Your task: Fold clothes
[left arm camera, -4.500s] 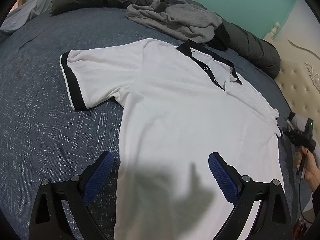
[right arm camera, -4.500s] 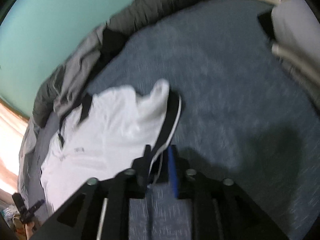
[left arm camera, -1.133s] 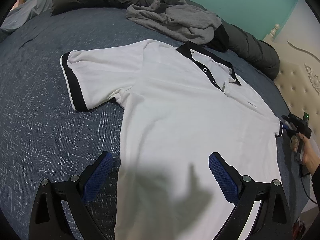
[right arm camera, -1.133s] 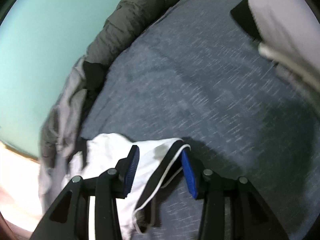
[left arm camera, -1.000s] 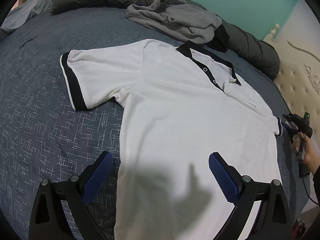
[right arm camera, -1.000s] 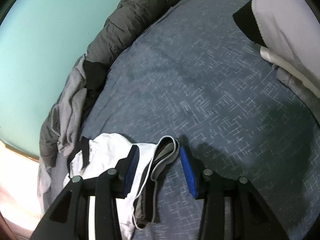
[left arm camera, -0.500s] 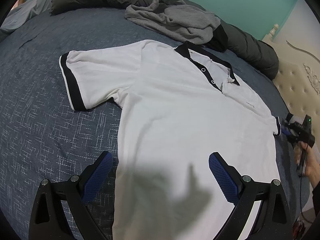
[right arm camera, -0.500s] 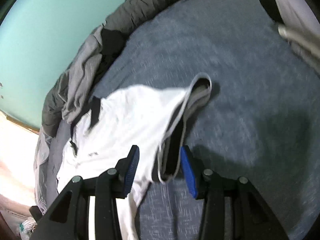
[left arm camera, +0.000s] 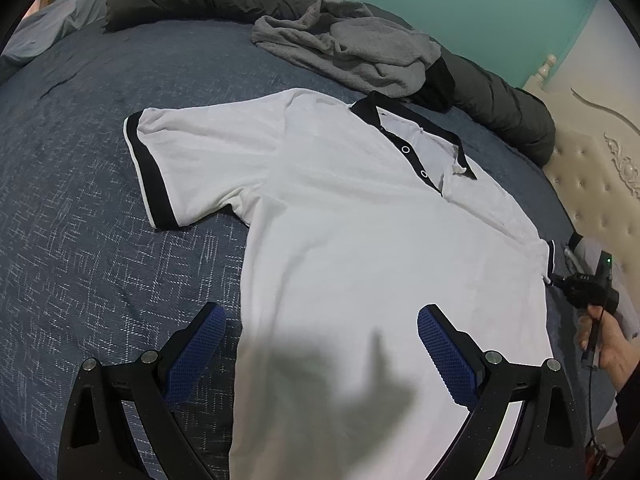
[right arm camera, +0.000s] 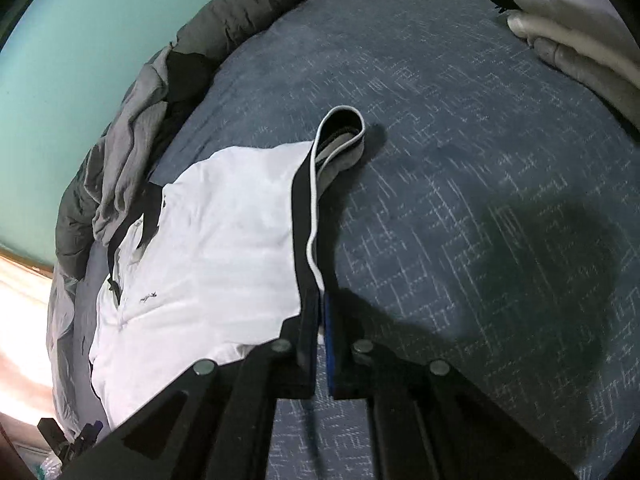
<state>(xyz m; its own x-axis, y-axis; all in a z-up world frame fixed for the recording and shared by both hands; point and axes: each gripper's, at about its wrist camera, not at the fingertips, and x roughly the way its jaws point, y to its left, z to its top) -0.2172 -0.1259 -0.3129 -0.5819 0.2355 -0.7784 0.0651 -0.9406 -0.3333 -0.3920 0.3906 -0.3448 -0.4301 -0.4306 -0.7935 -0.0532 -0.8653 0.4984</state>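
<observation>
The right gripper (right arm camera: 320, 320) has its blue fingers (right arm camera: 329, 344) pinched shut on the black cuff (right arm camera: 306, 240) of the polo shirt's sleeve, the white piping running up out of the grip to where the cuff loops open above the bedspread (right arm camera: 480, 200). The left gripper (left arm camera: 320, 344) hangs over the shirt's lower body with its fingers (left arm camera: 444, 352) spread wide and holding nothing, one over the blue cover, the other over white cloth.

The white polo shirt (left arm camera: 360, 240) lies face up and spread flat on the bed, collar (left arm camera: 416, 128) toward the heap of grey clothes (left arm camera: 352, 52), far sleeve (left arm camera: 160, 168) laid out flat.

By my reading the step in hand is folding this sleeve in over the body. To do it well, keep the pinch on both layers of the cuff, carry it low and level across the chest so the fold line falls straight down from the shoulder — and set it down flat before letting go, so the cuff does not curl.

A second ago the right fingers stood apart around the cuff with the sleeve bunched on the bed; now they are closed on it and the sleeve is drawn out taut — the left gripper has barely shifted.
</observation>
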